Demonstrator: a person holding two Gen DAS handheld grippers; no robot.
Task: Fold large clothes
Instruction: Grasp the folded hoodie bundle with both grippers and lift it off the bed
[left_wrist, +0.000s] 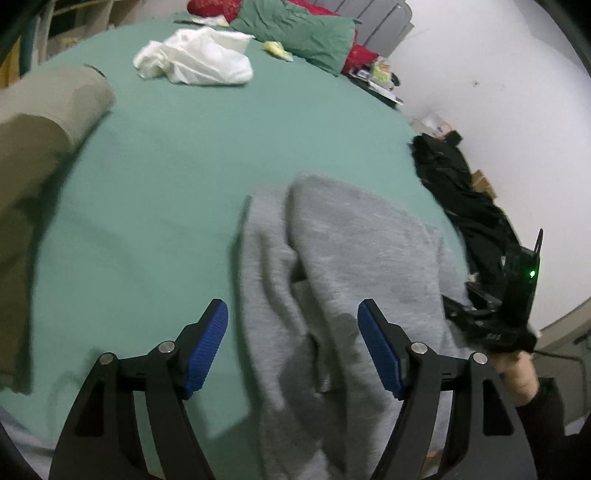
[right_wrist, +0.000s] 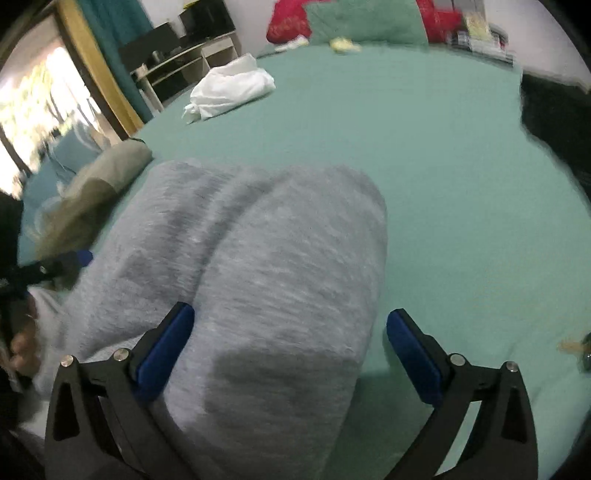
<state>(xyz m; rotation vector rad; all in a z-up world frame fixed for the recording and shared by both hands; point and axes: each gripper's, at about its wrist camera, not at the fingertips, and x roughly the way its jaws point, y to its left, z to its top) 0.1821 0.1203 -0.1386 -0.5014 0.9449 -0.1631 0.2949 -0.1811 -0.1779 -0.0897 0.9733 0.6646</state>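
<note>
A grey sweatshirt-like garment (left_wrist: 343, 266) lies folded over on the green bed sheet (left_wrist: 177, 166) near the front edge. My left gripper (left_wrist: 291, 314) is open above its left part, holding nothing. In the right wrist view the same grey garment (right_wrist: 258, 258) fills the middle. My right gripper (right_wrist: 290, 321) is open over it, blue pads wide apart, empty. The right gripper's body shows at the right edge of the left wrist view (left_wrist: 517, 295). The left gripper shows at the left edge of the right wrist view (right_wrist: 55, 266).
A khaki garment (left_wrist: 40, 147) lies on the bed's left. A white crumpled garment (left_wrist: 195, 59) lies farther back. A black garment (left_wrist: 461, 192) hangs at the right edge. Green and red bedding (left_wrist: 306, 33) is piled at the head. A white wall (left_wrist: 498, 92) stands to the right.
</note>
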